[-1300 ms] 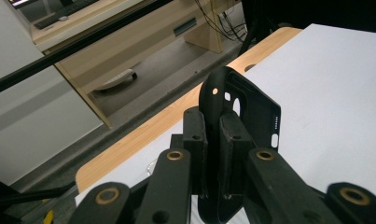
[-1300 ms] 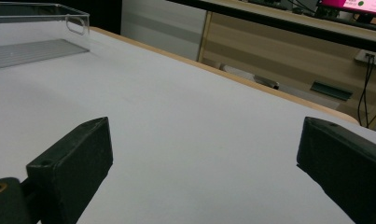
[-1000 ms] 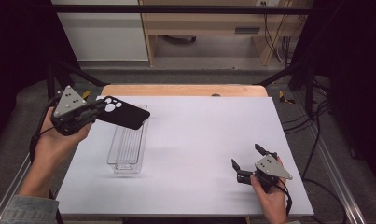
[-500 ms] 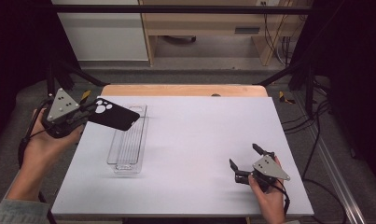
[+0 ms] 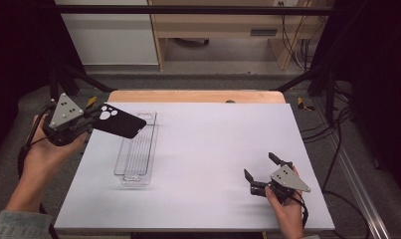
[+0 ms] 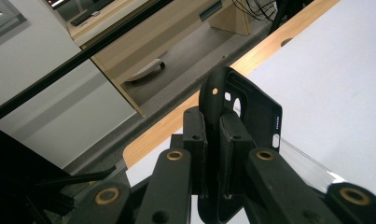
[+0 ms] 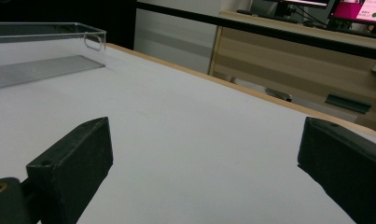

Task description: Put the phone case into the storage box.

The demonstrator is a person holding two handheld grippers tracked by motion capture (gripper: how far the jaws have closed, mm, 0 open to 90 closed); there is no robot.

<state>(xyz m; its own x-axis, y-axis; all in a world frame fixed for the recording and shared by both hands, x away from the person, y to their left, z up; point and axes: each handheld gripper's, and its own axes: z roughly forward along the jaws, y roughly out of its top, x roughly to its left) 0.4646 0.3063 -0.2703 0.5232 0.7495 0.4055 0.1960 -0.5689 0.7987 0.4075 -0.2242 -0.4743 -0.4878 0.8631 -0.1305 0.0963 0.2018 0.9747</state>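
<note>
Left gripper clamps one black phone case by its edge, above one clear tray. Right gripper: jaws wide apart, bare table between them.

Black phone case with pale camera cut-outs; clear ribbed plastic tray; white table top with light wood edge; black grippers, left and right, each with a grey three-cornered plate.
</note>
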